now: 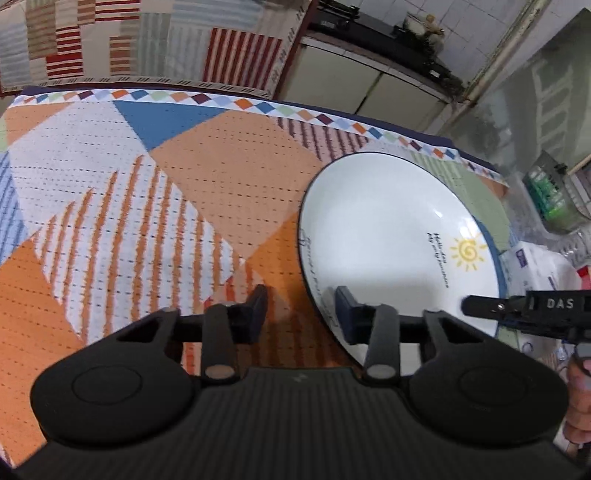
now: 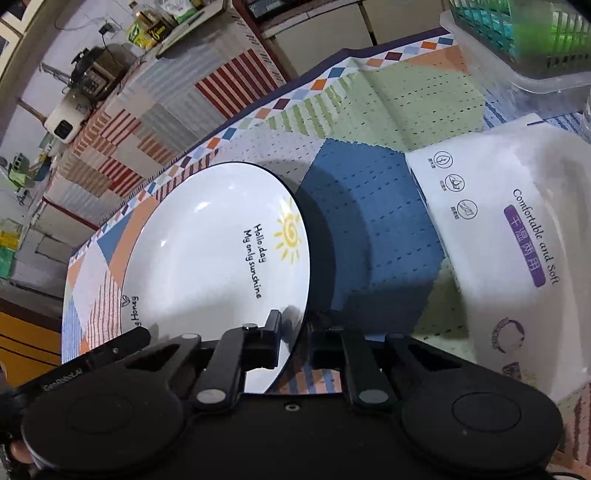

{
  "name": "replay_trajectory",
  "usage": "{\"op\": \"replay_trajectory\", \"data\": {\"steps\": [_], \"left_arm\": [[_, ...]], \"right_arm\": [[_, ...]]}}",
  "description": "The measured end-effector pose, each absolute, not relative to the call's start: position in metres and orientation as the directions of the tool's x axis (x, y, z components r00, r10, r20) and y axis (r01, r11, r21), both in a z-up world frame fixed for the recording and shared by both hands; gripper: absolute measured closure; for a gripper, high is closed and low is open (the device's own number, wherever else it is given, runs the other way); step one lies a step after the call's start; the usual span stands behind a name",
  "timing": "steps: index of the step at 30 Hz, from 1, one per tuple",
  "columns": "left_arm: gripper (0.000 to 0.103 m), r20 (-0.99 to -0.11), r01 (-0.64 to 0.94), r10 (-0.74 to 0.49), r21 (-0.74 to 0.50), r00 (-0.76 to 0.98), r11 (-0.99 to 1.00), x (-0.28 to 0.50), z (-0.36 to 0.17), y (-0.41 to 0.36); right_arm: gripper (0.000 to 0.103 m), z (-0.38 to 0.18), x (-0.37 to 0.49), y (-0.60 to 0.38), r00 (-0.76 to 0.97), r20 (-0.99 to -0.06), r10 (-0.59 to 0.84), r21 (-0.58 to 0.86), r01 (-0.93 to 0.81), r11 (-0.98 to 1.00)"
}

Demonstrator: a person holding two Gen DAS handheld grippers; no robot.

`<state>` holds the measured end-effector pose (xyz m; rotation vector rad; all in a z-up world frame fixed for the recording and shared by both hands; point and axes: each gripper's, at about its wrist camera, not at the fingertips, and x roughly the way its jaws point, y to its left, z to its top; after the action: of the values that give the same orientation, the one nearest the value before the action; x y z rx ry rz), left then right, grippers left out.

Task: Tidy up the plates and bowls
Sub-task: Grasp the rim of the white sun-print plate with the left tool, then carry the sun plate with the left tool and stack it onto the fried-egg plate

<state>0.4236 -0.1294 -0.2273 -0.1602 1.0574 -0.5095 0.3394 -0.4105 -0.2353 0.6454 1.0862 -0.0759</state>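
Patchwork-clothed counter (image 1: 155,206); white plate (image 1: 384,236), dark rim, yellow sun motif, black script, lying at its right end; left hand-held gripper (image 1: 301,308) clamping near-left rim; right hand-held gripper (image 2: 295,332) clamping right rim.

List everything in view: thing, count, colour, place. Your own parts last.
plate: one, white with dark rim and yellow sun, on the tablecloth
tablecloth: one, orange, blue, green and white patchwork, covering the table
tissue pack: one, white with purple label, right of the plate
basket: one, green, far right corner
left tool: one, black, astride the plate's left rim
right tool: one, black, shut on the plate's right rim
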Motion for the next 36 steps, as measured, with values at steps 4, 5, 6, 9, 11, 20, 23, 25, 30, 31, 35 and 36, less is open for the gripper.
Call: {"op": "replay_trajectory", "data": {"steps": [4, 5, 6, 9, 11, 20, 23, 25, 30, 31, 35, 36], "left_arm": [[0.083, -0.793, 0.341, -0.485, -0.37, 0.368, 0.864, 0.413, -0.227, -0.143], [0.083, -0.802, 0.368, -0.453, -0.315, 0.39, 0.875, 0.409, -0.224, -0.149], [0.082, -0.803, 0.387, -0.436, -0.28, 0.407, 0.878, 0.404, -0.221, -0.152], [0.082, -0.805, 0.4, -0.452, -0.297, 0.384, 0.867, 0.403, -0.213, -0.148], [0.082, -0.813, 0.421, -0.457, -0.296, 0.361, 0.858, 0.4, -0.209, -0.146], [0.081, -0.804, 0.459, -0.463, -0.274, 0.373, 0.845, 0.373, -0.183, -0.131], [0.081, -0.8, 0.448, -0.478, -0.3, 0.362, 0.842, 0.367, -0.173, -0.125], [0.081, -0.797, 0.455, -0.48, -0.297, 0.366, 0.84, 0.36, -0.164, -0.122], [0.081, -0.786, 0.478, -0.47, -0.258, 0.402, 0.84, 0.336, -0.138, -0.113], [0.081, -0.781, 0.48, -0.47, -0.254, 0.41, 0.84, 0.331, -0.134, -0.111], [0.081, -0.775, 0.478, -0.481, -0.266, 0.411, 0.837, 0.314, -0.121, -0.097], [0.081, -0.775, 0.474, -0.483, -0.272, 0.408, 0.837, 0.31, -0.119, -0.093]], "right_arm": [[0.087, -0.234, 0.337, -0.409, 0.484, -0.837, 0.254, 0.445, 0.335, 0.83], [0.086, -0.232, 0.337, -0.406, 0.481, -0.839, 0.253, 0.436, 0.316, 0.843], [0.086, -0.231, 0.335, -0.404, 0.485, -0.836, 0.257, 0.433, 0.295, 0.851], [0.086, -0.226, 0.326, -0.405, 0.516, -0.81, 0.279, 0.458, 0.258, 0.851], [0.086, -0.22, 0.319, -0.406, 0.533, -0.794, 0.291, 0.474, 0.245, 0.846], [0.085, -0.199, 0.291, -0.392, 0.557, -0.777, 0.293, 0.456, 0.179, 0.872], [0.085, -0.185, 0.281, -0.389, 0.571, -0.769, 0.286, 0.454, 0.173, 0.874], [0.085, -0.175, 0.275, -0.387, 0.578, -0.765, 0.285, 0.448, 0.16, 0.879], [0.085, -0.158, 0.258, -0.378, 0.591, -0.752, 0.291, 0.45, 0.138, 0.882], [0.085, -0.155, 0.253, -0.376, 0.599, -0.746, 0.292, 0.453, 0.135, 0.882], [0.085, -0.145, 0.236, -0.369, 0.631, -0.713, 0.304, 0.478, 0.121, 0.87], [0.085, -0.142, 0.231, -0.368, 0.638, -0.707, 0.306, 0.482, 0.118, 0.868]]}}
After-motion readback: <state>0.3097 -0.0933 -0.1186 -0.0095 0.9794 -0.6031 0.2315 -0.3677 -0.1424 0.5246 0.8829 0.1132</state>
